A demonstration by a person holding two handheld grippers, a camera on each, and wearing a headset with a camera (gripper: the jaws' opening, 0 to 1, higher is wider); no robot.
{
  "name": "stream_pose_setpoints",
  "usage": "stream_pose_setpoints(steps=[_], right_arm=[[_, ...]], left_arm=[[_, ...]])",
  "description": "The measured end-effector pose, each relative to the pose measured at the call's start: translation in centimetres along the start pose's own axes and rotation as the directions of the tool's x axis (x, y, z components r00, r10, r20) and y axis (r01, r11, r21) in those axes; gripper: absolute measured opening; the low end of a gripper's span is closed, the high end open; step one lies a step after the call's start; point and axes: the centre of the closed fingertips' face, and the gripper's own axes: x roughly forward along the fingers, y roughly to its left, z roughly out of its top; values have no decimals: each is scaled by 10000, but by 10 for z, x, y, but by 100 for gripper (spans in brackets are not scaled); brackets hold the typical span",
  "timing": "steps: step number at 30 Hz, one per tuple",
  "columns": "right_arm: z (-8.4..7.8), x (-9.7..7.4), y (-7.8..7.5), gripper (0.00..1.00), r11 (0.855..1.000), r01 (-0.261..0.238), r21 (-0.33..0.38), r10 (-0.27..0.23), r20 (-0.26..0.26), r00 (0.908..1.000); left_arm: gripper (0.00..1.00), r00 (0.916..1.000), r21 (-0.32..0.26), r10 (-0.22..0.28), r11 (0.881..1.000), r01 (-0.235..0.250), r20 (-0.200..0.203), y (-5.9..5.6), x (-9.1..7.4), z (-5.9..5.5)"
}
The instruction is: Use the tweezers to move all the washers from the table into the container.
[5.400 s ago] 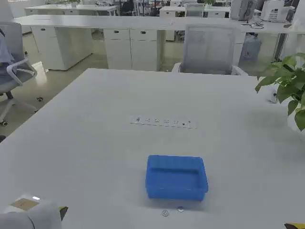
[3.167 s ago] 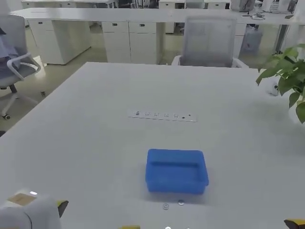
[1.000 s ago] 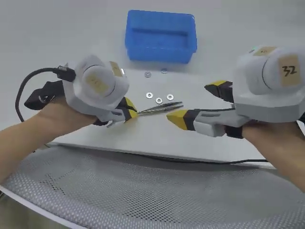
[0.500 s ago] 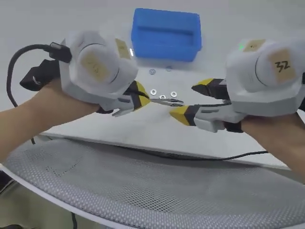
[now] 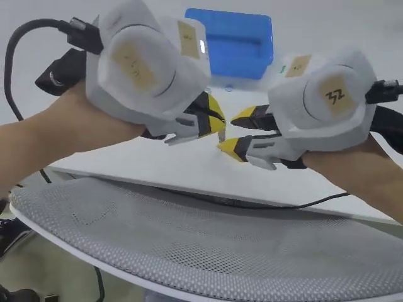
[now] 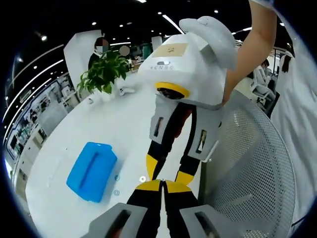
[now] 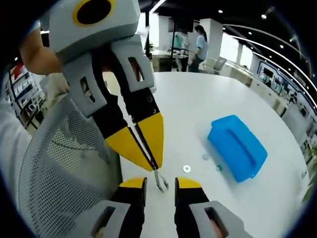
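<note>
- While I look down past the mesh chair back, both tongs hang over the near edge of the white surface, their yellow tips facing each other.
- My left tongs are pressed together on the tweezers, whose thin metal tips poke out beyond the yellow jaws.
- My right tongs stand spread, with the tweezer tips in the gap between them. I cannot tell whether the tips touch either jaw.
- Farther out, I see three washers lying flat on the surface, apart from one another, near the container's side.
- Beyond them sits the blue container, open side up.
- A leafy plant stands toward the far end of the surface.
</note>
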Motion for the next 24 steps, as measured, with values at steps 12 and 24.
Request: stream_pose_setpoints(steps=[12,24], right_arm=[[-6,12,-2,4,9982,-250,-552,243,-138,9996],[-3,16,-10,1,9997,-126,-195,127,25,9999]], left_arm=[[0,9995,351,307,9989,-309,70,1,6,2],[33,9336,-3567,3259,8983,-2567,1487,29,-16,-5]])
